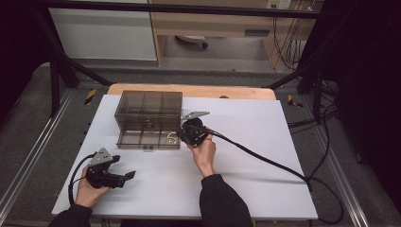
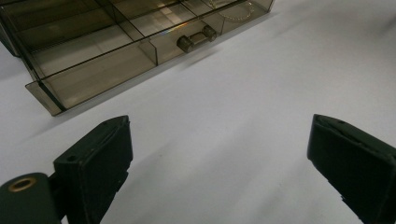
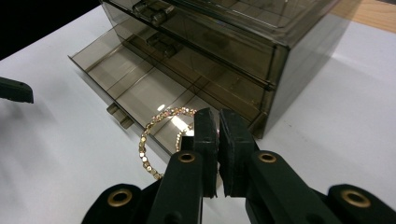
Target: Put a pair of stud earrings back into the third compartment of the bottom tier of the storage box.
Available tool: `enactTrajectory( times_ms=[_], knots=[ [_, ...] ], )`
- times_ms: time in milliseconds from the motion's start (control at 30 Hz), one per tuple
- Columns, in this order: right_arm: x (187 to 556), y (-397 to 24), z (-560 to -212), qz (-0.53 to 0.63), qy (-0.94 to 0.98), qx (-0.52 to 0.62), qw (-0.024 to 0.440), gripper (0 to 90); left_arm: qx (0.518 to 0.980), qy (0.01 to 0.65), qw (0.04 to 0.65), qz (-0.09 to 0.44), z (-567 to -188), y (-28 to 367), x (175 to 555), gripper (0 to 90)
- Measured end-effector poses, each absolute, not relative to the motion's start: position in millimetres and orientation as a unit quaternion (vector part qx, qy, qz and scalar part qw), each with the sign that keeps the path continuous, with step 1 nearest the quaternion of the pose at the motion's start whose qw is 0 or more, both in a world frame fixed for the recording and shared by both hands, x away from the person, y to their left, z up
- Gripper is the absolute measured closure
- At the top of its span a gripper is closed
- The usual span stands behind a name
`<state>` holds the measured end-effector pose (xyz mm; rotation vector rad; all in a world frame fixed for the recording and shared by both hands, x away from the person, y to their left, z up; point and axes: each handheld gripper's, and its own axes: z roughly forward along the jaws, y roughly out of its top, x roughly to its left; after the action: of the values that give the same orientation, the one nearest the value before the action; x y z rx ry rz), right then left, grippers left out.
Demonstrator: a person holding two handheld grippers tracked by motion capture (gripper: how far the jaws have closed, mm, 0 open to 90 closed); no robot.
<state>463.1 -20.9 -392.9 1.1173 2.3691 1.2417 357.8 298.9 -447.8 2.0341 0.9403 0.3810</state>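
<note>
A smoky see-through drawer box (image 1: 149, 106) stands at the back left of the white table, its bottom drawer (image 1: 142, 140) pulled out. My right gripper (image 1: 181, 135) hovers at the drawer's right end, shut on a gold beaded bracelet (image 3: 148, 140). The bracelet (image 1: 171, 137) hangs over the drawer's front right corner, partly over its right compartment (image 3: 187, 112). My left gripper (image 1: 122, 167) rests open near the front left of the table, well short of the drawer (image 2: 93, 70), with nothing between its jaws. The drawer handle (image 2: 196, 37) faces it.
The white tabletop (image 1: 255, 142) has free room to the right and front. The right gripper's thick black cable (image 1: 265, 158) trails across it to the right edge. The box's upper drawers (image 3: 196, 42) are closed. Black frame posts flank the table.
</note>
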Motion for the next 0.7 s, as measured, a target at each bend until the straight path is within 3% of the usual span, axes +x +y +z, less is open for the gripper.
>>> enactTrajectory(
  times_ms=[700],
  knots=[
    [485.0,9.3,-415.2,0.407,0.820,0.384,0.124,86.8,0.812,0.375,0.421,0.151,-448.1,298.9,357.9,6.6]
  ],
)
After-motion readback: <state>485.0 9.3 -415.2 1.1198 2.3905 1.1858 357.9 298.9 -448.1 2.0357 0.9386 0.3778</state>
